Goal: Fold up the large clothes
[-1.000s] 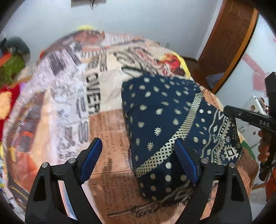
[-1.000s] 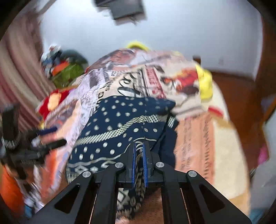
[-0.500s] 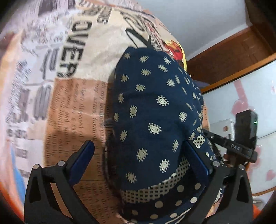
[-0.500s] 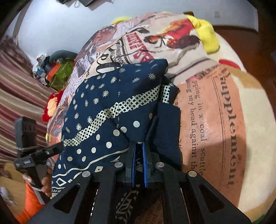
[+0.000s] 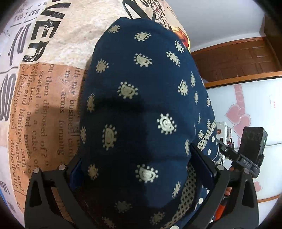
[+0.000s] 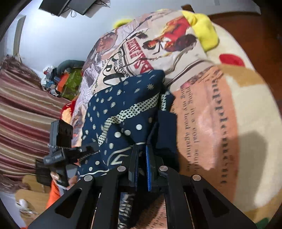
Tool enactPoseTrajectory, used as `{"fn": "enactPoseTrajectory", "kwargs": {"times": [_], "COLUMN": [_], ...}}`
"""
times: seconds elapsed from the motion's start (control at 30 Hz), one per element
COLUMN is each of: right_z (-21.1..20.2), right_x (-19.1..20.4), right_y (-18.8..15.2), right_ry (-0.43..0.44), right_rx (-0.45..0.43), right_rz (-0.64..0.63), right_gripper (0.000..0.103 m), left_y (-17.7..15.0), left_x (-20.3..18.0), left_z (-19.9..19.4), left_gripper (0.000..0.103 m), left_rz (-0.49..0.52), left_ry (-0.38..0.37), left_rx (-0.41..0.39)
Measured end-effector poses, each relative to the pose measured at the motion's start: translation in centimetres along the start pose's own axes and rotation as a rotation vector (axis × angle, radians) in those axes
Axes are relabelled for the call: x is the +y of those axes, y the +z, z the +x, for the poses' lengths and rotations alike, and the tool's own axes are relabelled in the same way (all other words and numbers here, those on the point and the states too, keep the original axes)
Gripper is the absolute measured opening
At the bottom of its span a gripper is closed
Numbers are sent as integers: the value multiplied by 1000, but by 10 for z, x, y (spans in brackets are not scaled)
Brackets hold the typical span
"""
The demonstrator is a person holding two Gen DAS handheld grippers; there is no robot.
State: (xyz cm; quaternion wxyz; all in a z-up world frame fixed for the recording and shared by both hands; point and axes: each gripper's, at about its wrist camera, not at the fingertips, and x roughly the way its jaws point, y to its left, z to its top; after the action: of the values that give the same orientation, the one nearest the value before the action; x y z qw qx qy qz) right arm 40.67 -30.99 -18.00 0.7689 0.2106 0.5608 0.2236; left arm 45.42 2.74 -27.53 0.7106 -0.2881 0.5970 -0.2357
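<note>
bed covered by a newsprint-pattern blanket [image 6: 220,109] in cream, orange and black lettering. yellow pillow [image 6: 202,30] at the far end. pale plain wall [image 6: 61,44] beyond, two dark panels [image 6: 70,7] mounted high. striped red-brown curtain [image 6: 23,112] on the left; pile of mixed items [image 6: 63,82] in the far left corner. brown wooden door [image 5: 234,59] on the right, white panel with pink heart decals [image 5: 238,114] beside it.
</note>
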Motion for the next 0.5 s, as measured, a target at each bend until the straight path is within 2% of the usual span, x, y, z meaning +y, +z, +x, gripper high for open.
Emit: {"fn": "enactPoseTrajectory", "kwargs": {"times": [0.1,0.23,0.37,0.4,0.5], "right_z": [-2,4,-1,-3,2], "right_x": [-10,-32,-27,-25,-20], "right_y": [1,-2,-2,0,6], "right_ry": [-34,68,91,65,-83], "right_rx": [2,42,17,6,10], "right_rz": [11,125,119,104,15], "right_gripper": [4,4,4,4,4], "left_y": [-2,-10,-24,-29,-40], "left_x": [-2,-2,-6,-8,-10], "left_z": [-2,-8,-18,-19,-25], "left_gripper": [95,85,74,71,66], "left_rz": [9,2,16,19,25], "left_ry": [-9,-23,-23,-19,-9], "left_rx": [-22,-40,-72,-79,-96]}}
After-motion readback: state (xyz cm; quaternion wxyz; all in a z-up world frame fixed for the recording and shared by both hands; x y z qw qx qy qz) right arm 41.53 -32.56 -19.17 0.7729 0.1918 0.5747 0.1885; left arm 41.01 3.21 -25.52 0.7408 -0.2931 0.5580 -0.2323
